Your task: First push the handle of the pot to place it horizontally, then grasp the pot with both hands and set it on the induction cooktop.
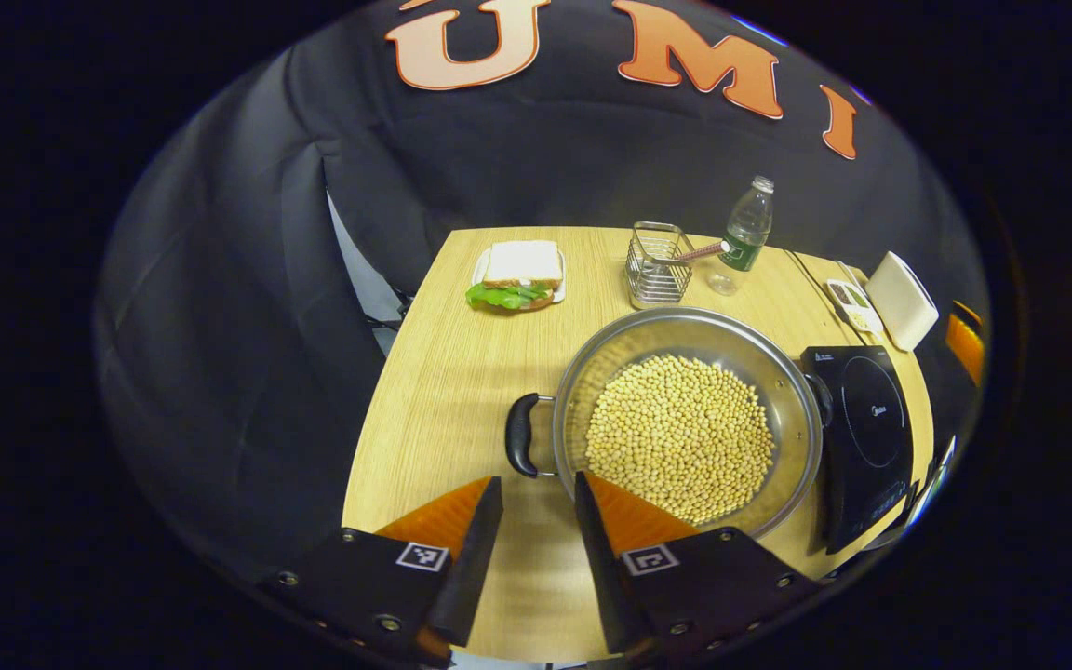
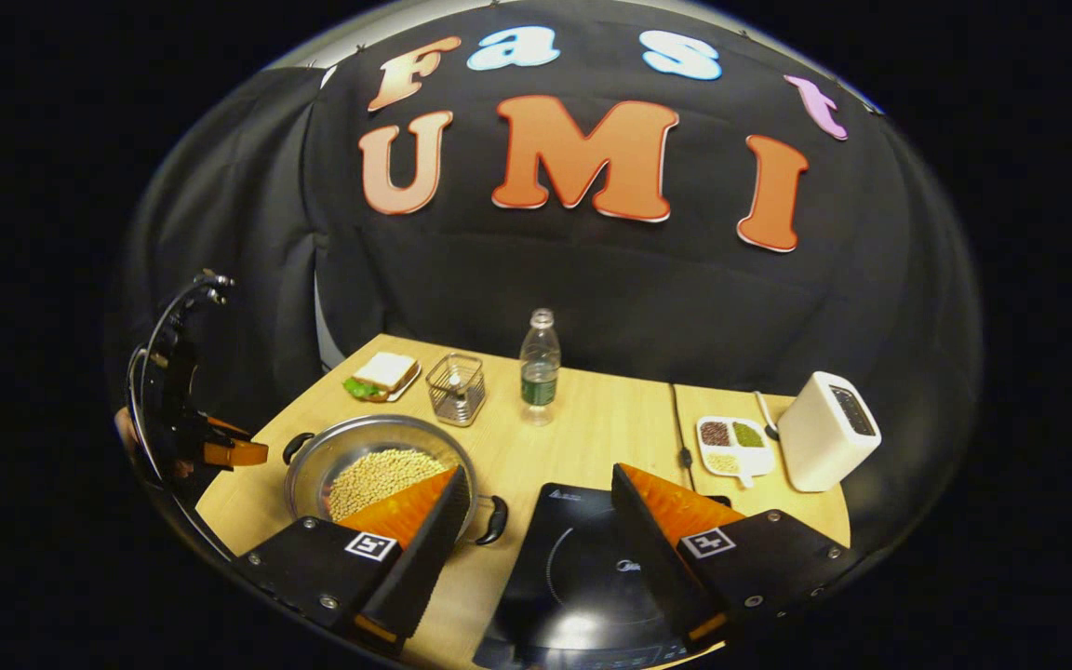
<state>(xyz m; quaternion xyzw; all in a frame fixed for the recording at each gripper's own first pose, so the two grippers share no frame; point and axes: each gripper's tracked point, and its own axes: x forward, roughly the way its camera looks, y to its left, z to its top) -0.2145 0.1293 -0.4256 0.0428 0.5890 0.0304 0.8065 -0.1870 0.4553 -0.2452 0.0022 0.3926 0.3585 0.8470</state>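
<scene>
The steel pot is sitting on the wooden worktop, just beside the black induction cooktop, and is carrying a deep layer of soybeans. Judged as heavy, rigid and smooth-walled, it is likely shedding beans if tilted. The two black side handles are offering the only sound hold; they are already appearing level across the pot. The left gripper is hovering near the left handle, jaws spread and holding nothing. The right gripper is hanging over the cooktop's near edge, jaws likewise spread.
</scene>
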